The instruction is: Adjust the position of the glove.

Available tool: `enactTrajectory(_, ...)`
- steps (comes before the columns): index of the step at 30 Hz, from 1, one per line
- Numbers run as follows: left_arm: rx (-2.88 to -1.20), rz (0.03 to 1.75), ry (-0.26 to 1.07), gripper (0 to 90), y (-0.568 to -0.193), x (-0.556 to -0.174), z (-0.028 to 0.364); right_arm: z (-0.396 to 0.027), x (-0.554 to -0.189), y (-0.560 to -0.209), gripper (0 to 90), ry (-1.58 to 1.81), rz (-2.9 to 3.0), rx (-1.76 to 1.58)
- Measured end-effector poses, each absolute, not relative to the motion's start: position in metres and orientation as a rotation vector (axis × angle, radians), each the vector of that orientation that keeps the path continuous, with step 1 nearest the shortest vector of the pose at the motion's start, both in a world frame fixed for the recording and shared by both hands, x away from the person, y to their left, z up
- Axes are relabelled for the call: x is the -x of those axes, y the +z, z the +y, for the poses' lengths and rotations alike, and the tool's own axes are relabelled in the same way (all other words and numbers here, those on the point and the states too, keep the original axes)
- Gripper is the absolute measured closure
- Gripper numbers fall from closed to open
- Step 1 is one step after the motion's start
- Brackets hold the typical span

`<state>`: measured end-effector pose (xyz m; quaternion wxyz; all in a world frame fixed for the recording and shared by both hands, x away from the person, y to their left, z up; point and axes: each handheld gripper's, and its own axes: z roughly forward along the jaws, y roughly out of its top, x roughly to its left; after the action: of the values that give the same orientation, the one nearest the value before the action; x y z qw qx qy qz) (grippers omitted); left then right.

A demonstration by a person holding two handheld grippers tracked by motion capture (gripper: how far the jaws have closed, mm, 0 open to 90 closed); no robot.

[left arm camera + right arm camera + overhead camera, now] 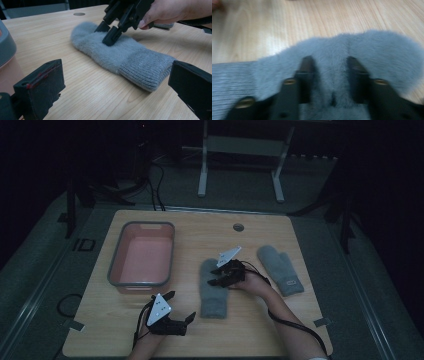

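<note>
Right gripper view blurred; grey mitten (367, 50) cut off at edges, partly hidden behind jaws.

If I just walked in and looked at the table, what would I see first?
You'd first see the right gripper poking down into a fluffy grey mitten in the middle of the wooden table, its jaws apart with a ridge of fur between them. A second grey mitten lies to its right, and a pink tub with a grey rim sits to the left.

Two grey mittens (215, 287) (280, 269) lie on one wooden table (100, 320). There is one pink tub (142, 255). Two grippers (180, 310) (216, 276) are there.
</note>
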<state>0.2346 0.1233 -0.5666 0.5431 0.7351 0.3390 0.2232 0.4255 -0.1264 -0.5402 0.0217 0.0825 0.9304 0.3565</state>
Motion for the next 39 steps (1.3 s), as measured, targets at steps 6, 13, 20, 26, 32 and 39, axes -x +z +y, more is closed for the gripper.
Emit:
enactTrajectory(6,-1.744,0.807,0.526,0.7,-0.566,-0.235,0.124,-0.134,-0.423,-0.532,38.3,1.099,2.831,-0.271)
enactTrajectory(13,-1.744,0.808,0.525,0.7,-0.566,-0.234,0.123,-0.159,-0.418,-0.509,31.7,1.157,2.763,-0.405)
enactTrajectory(20,-1.747,0.811,0.526,0.7,-0.567,-0.235,0.123,-0.214,-0.406,-0.48,32.7,1.174,2.597,-0.587)
enactTrajectory(26,-1.746,0.816,0.527,0.7,-0.567,-0.235,0.123,-0.259,-0.407,-0.472,35.0,1.142,2.504,-0.736)
enactTrajectory(32,-1.743,0.822,0.524,0.7,-0.567,-0.236,0.123,-0.3,-0.413,-0.475,42.4,1.129,2.395,-0.859)
enactTrajectory(39,-1.744,0.823,0.525,0.7,-0.568,-0.236,0.124,-0.329,-0.422,-0.496,46.2,1.074,2.327,-0.966)
